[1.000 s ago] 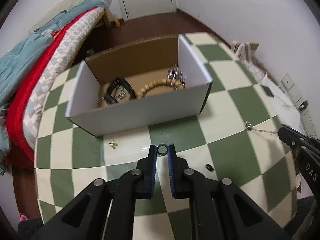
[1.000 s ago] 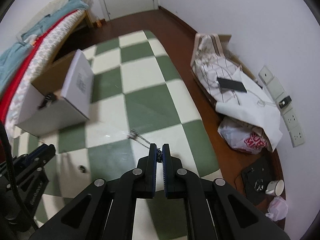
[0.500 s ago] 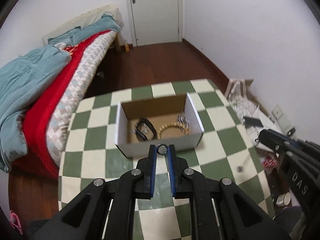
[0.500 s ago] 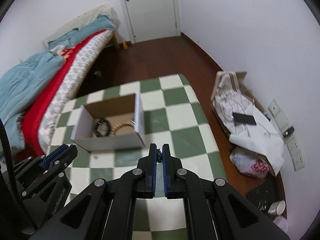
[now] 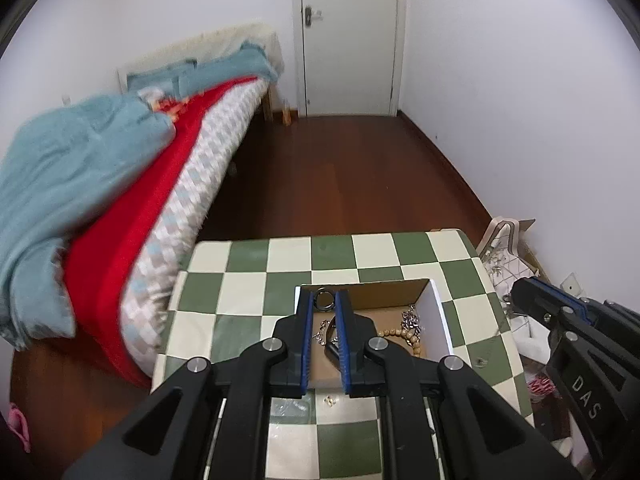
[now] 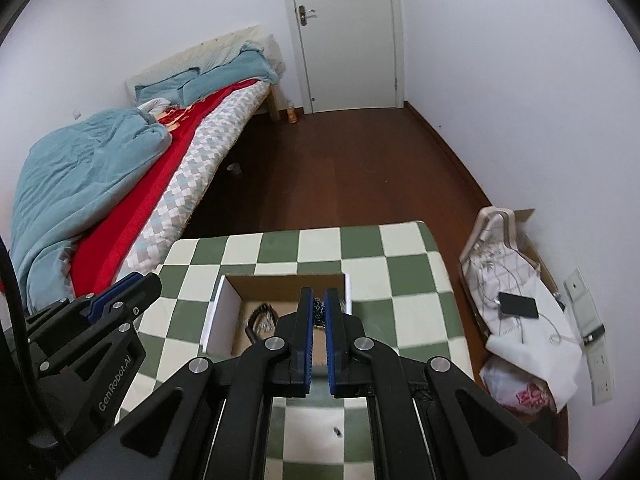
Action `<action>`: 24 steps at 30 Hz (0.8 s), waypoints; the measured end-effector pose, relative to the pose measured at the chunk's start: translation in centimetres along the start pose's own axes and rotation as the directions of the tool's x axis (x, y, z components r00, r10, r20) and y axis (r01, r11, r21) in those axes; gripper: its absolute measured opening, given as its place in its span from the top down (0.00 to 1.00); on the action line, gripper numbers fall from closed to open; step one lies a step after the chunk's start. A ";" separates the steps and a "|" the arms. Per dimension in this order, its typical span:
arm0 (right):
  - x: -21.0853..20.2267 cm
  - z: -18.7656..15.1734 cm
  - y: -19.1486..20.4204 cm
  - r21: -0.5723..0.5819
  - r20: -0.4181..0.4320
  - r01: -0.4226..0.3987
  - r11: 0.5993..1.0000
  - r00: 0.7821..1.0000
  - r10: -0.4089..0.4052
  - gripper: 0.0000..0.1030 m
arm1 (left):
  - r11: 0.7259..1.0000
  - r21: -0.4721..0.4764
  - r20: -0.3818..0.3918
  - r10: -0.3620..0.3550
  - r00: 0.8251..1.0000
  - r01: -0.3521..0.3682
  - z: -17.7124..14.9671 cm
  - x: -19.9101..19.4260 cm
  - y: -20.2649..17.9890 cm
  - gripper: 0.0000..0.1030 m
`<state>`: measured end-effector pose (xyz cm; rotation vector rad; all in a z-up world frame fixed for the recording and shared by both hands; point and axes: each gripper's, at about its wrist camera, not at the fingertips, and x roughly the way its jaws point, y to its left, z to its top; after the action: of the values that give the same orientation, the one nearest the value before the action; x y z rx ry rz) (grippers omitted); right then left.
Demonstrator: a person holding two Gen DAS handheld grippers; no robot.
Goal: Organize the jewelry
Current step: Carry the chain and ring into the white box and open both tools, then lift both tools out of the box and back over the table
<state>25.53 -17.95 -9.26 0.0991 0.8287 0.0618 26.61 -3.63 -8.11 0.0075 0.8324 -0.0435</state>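
Left gripper (image 5: 324, 300) jaws clamp a dark ring (image 5: 324, 300); right gripper (image 6: 318, 306) jaws pinch a chain (image 6: 318, 309).

Unmade bed (image 6: 120, 152) – teal blanket (image 6: 80, 168), white door (image 6: 344, 36), phone (image 6: 518, 305)

Two hand-held grippers, both closed and raised, pointing steeply downward.

The left gripper (image 5: 324, 300) has its blue-padded fingers (image 5: 306, 316) nearly parallel and pinched on a small dark ring (image 5: 324, 299) at the very tips. The right gripper (image 6: 319, 300) has its fingers (image 6: 306, 316) drawn almost together, with a dark chain (image 6: 319, 309) caught in the narrow gap between the pads. Each gripper appears at the edge of the other's view: the right one enters the left wrist view from the right, and the left one enters the right wrist view from the left. The two sit side by side, near but not touching.
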 end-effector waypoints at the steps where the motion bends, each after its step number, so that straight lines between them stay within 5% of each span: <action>1: 0.8 0.5 0.1 -0.005 -0.010 -0.001 1.000 1.000 0.001 0.95 | 1.000 -0.009 -0.011 0.002 1.000 -0.002 0.3 0.8 0.3 0.92; 10: 9.9 3.3 -0.2 -0.003 -0.152 -0.047 0.999 0.987 0.046 0.95 | 0.996 -0.075 -0.189 -0.057 0.980 0.043 1.4 8.9 2.5 0.92; 17: 16.0 3.5 -1.2 0.090 -0.327 -0.155 0.984 0.928 0.176 0.94 | 0.989 -0.137 -0.290 -0.101 0.952 0.063 1.9 11.8 2.8 0.87; 19: 16.7 3.5 -1.7 0.108 -0.350 -0.149 0.983 0.920 0.178 0.85 | 0.991 -0.131 -0.295 -0.079 0.952 0.041 2.2 12.0 2.8 0.63; 20: 16.8 3.4 -1.9 0.113 -0.357 -0.140 0.984 0.918 0.171 0.76 | 0.991 -0.128 -0.294 -0.069 0.953 0.033 2.3 11.9 2.8 0.32; 21: 16.8 3.4 -2.1 0.111 -0.364 -0.127 0.986 0.918 0.159 0.48 | 0.993 -0.120 -0.282 -0.051 0.958 0.017 2.3 11.6 2.7 0.12; 22: 16.8 3.2 -2.3 0.108 -0.372 -0.117 0.987 0.916 0.149 0.24 | 0.993 -0.115 -0.274 -0.033 0.961 0.002 2.4 11.4 2.8 0.10; 24: 16.3 2.7 -2.8 0.085 -0.380 -0.062 0.994 0.921 0.090 0.17 | 0.992 -0.124 -0.277 -0.031 0.960 -0.004 2.2 11.2 3.2 0.03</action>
<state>38.55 -19.38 -19.73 0.1907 1.2207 0.1281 35.90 -0.87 -14.97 -0.1117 1.1159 -0.0036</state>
